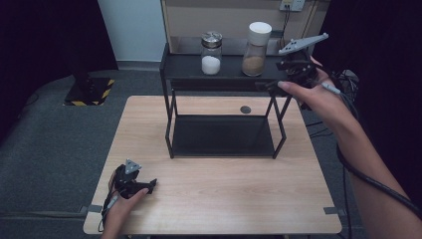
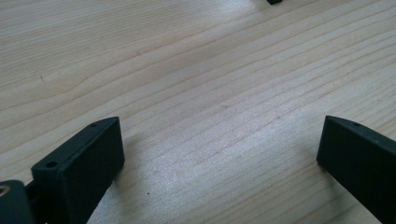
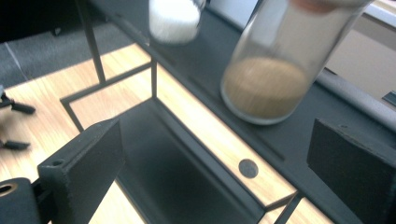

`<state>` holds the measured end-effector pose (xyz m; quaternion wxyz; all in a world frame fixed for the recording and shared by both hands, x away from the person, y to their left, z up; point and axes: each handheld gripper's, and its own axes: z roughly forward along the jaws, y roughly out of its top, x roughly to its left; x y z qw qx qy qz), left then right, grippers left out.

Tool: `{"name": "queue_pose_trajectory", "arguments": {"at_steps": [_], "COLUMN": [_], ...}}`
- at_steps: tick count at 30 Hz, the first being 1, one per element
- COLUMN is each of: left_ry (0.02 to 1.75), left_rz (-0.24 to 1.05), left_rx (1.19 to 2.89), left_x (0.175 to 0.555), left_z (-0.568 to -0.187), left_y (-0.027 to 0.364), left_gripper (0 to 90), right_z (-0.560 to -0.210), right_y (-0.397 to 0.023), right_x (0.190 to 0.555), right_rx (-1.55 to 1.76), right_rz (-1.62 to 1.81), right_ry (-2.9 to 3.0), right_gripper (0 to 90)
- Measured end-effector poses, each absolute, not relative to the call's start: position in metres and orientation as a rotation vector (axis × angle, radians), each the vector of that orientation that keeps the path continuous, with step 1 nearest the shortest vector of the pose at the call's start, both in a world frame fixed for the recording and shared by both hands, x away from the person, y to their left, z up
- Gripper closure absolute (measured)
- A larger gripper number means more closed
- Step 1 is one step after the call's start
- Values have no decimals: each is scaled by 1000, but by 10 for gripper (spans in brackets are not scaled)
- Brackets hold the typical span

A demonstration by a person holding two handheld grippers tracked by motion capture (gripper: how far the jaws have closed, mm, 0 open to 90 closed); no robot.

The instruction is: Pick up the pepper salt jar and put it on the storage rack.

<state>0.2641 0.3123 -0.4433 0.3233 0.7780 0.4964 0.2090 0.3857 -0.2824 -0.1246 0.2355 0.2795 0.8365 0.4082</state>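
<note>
Tall clear glass jar with white lid [image 1: 257,49], brown powder in its bottom third, upright on black metal two-tier rack [image 1: 189,64]. Beside it, shorter glass jar with metal lid [image 1: 211,53], holding white grains. Right gripper [image 1: 278,84] near the brown jar, jaws apart, empty. Left gripper [image 1: 149,185] on pale wood-grain table [image 2: 196,93], jaws apart.

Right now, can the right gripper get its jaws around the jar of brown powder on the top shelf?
Probably yes. The right gripper is open and close beside the brown-powder jar, with nothing between them. The white-powder jar stands apart on the shelf, leaving room for the jaws.
</note>
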Motion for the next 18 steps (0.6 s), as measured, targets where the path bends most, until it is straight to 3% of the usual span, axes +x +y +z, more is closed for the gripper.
{"name": "queue_pose_trajectory", "arguments": {"at_steps": [18], "left_ry": [1303], "left_rz": [547], "left_rx": [2043], "left_x": [264], "left_z": [-443], "left_y": [312], "left_gripper": [0], "right_z": [-169], "right_y": [-279], "right_x": [374], "right_rx": [780], "right_rz": [1080], "right_ry": [2393], "right_gripper": [47]}}
